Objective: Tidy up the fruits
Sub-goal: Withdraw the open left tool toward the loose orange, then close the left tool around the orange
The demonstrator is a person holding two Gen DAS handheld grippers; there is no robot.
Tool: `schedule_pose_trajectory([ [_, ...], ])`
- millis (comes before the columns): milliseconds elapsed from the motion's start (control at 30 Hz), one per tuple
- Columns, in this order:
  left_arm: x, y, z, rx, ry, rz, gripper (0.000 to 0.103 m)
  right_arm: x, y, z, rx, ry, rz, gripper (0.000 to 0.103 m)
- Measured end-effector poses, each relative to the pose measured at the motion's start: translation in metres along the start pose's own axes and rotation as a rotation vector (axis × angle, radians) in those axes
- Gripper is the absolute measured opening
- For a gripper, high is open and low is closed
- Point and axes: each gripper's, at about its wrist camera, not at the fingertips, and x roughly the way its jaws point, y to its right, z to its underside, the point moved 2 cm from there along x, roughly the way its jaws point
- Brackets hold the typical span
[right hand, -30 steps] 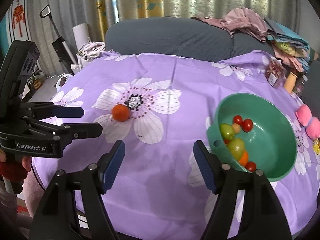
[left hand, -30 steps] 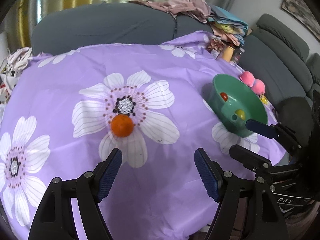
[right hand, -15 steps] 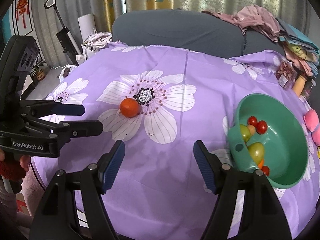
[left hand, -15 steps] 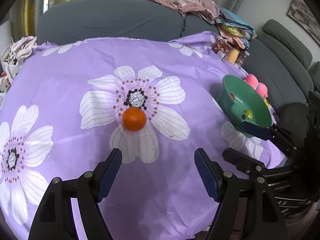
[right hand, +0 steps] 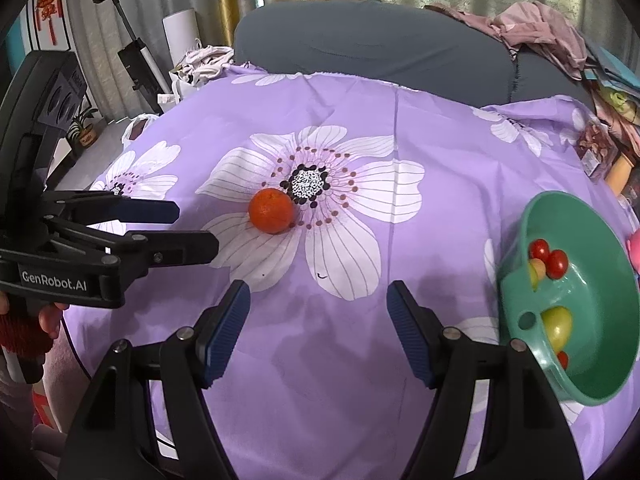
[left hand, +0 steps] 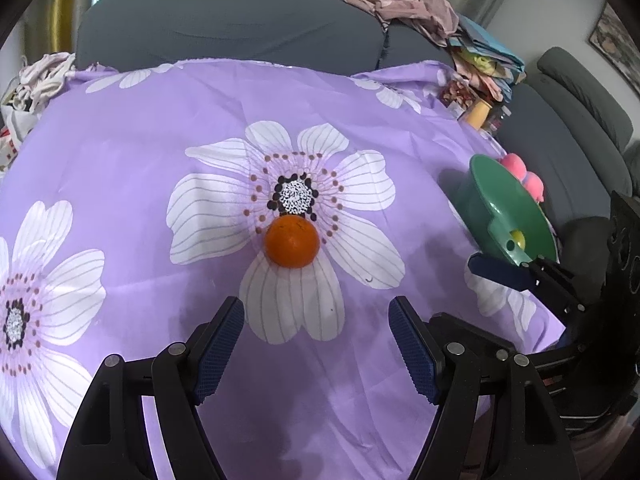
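An orange (left hand: pixel 292 242) (right hand: pixel 271 211) lies on the purple flowered cloth, just below a flower's dark centre. My left gripper (left hand: pixel 316 312) stands open a short way in front of the orange, nothing between its fingers; it also shows at the left of the right wrist view (right hand: pixel 196 228). My right gripper (right hand: pixel 318 300) is open and empty too, nearer the table's front edge. A green bowl (right hand: pixel 592 384) (left hand: pixel 500 200) at the right holds cherry tomatoes, yellow-green fruit and an orange piece.
A grey sofa (left hand: pixel 224 24) curves round the back and right of the table, with a heap of clothes (left hand: pixel 412 4) on it. Pink toys (left hand: pixel 524 176), a small bottle (left hand: pixel 478 114) and packets sit at the table's right edge.
Both grippers have moved forward and down toward the table, so the orange is larger and more central in each view. The bowl has slid toward the right edge of both views.
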Motion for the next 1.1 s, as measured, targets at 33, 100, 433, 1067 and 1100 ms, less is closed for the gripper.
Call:
schedule_pose_trajectory([
  [33,0.001,-0.001,-0.001,-0.001,-0.002,0.0,0.075,0.003,0.0,-0.001,-0.001,-0.003,-0.003,0.071],
  [100,0.005,-0.003,-0.003,-0.001,-0.007,0.0,0.075,0.008,-0.001,-0.003,-0.002,-0.01,-0.009,0.071],
  [433,0.019,-0.011,-0.013,0.006,-0.029,0.005,0.075,0.032,-0.002,-0.012,-0.007,-0.047,-0.033,0.071],
  [1067,0.054,-0.02,-0.034,0.031,-0.092,0.019,0.075,0.082,-0.009,-0.028,-0.019,-0.117,-0.118,0.071],
  [1100,0.056,-0.021,-0.035,0.031,-0.096,0.021,0.074,0.084,-0.01,-0.029,-0.015,-0.12,-0.129,0.071],
])
